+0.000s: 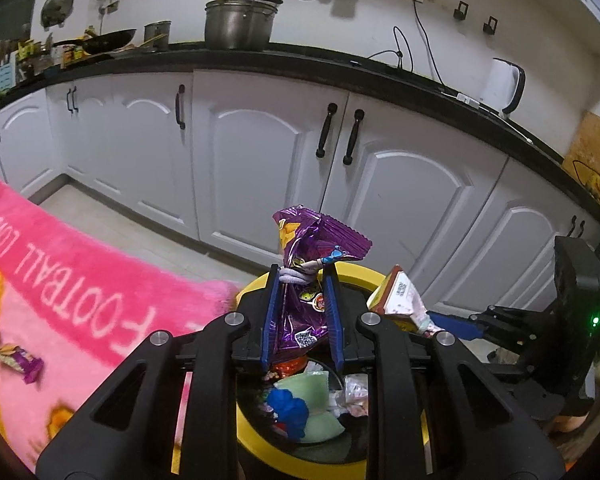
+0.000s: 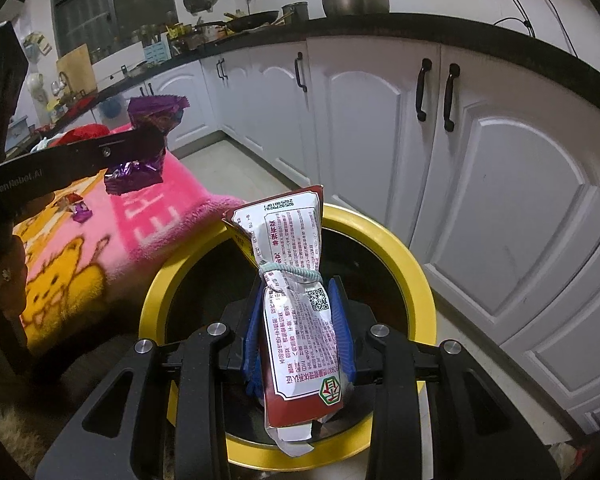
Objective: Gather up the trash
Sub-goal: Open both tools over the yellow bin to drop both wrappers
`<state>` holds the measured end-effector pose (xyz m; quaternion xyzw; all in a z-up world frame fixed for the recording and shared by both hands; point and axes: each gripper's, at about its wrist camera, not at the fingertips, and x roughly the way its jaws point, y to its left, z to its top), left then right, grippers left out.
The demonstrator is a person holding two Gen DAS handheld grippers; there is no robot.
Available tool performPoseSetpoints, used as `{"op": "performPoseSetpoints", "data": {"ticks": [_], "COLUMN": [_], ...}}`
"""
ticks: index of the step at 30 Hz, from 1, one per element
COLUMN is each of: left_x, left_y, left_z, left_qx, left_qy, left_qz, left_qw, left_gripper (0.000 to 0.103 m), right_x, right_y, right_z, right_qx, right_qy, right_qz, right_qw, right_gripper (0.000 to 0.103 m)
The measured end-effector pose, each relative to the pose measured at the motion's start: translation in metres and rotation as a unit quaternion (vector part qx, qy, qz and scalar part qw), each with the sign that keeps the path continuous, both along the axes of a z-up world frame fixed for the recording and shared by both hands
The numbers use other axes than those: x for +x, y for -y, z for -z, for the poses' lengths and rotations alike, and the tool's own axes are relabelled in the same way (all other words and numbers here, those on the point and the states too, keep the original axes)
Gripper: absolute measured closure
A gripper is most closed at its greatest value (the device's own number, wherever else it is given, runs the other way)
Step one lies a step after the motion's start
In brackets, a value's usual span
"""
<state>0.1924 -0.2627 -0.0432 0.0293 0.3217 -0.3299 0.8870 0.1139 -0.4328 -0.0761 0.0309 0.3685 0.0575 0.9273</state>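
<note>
Two wrappers, both hanging right over the bin [image 2: 416, 264]. Purple bag [image 1: 304, 276] is crinkly foil tied with a pale band, pinched in the left gripper [image 1: 300, 276]; the red-and-white packet [image 2: 296, 312], tied with a greenish band, is clamped in the right gripper [image 2: 296, 292]. Looks like the drop step to me: next move just needs the jaws let go while each one is inside the yellow rim. Bin already has trash in it. More candy wrappers [image 1: 16, 360] sit on the pink blanket [image 1: 80, 280] beside it.
</note>
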Motion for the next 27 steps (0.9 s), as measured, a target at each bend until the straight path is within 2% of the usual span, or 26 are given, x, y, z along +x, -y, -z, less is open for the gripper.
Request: {"op": "performPoseSetpoints", "data": {"ticks": [9, 11, 15, 21, 25, 27], "left_x": [0.006, 0.007, 0.007, 0.008, 0.008, 0.008], "left_y": [0.01, 0.011, 0.012, 0.009, 0.0, -0.006], "left_z": [0.003, 0.004, 0.004, 0.007, 0.005, 0.004], "left_qx": [0.002, 0.002, 0.003, 0.006, 0.001, 0.001], "left_qy": [-0.006, -0.007, -0.007, -0.008, -0.008, -0.004], "left_qz": [0.006, 0.005, 0.005, 0.0, -0.011, -0.017], "left_qw": [1.0, 1.0, 1.0, 1.0, 0.9999, 0.9998], "left_gripper": [0.086, 0.074, 0.067, 0.05, 0.031, 0.026], "right_x": [0.006, 0.006, 0.005, 0.003, 0.0, -0.001], "right_y": [0.0, 0.001, 0.003, 0.012, 0.018, 0.018], "right_z": [0.004, 0.005, 0.006, 0.005, 0.001, -0.004], "right_qx": [0.003, 0.003, 0.004, 0.013, 0.02, 0.02], "right_qy": [-0.003, -0.002, -0.002, -0.001, 0.005, 0.012], "right_qz": [0.005, 0.008, 0.011, 0.028, 0.04, 0.042], "right_qw": [1.0, 1.0, 1.0, 1.0, 0.999, 0.999], "right_gripper": [0.07, 0.065, 0.062, 0.056, 0.052, 0.05]}}
